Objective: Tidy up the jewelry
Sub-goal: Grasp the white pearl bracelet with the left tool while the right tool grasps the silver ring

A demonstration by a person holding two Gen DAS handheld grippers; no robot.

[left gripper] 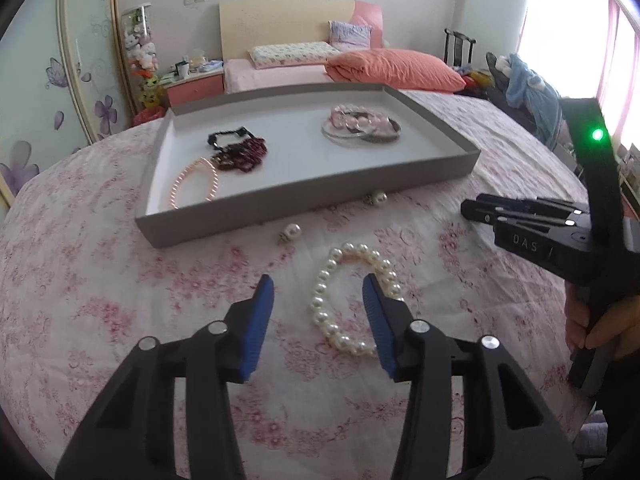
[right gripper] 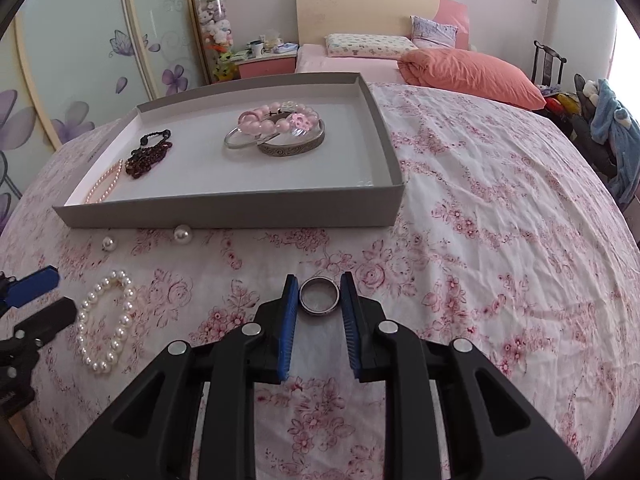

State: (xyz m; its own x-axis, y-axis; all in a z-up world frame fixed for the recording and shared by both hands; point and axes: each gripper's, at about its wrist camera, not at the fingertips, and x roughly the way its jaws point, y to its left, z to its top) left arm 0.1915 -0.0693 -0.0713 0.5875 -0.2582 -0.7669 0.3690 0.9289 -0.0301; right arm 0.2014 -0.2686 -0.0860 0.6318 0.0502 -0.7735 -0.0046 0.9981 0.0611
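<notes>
Right tongs (right gripper: 319, 282): blue pads bracket the metal ring (right gripper: 319, 295) at 9 and 3, touching or nearly so; ring lies flat on the bedspread (right gripper: 500, 200). Can't tell if it's gripped.

Left tongs (left gripper: 319, 284): open, empty. Pearl bracelet (left gripper: 352, 300) lies flat between the jaws, toward the right pad, long axis 12–6.

Tray (right gripper: 228, 216) sits at 11 from the ring, near wall in between. Judgement: right side is nearer a finished pick; lift the ring over that wall.
</notes>
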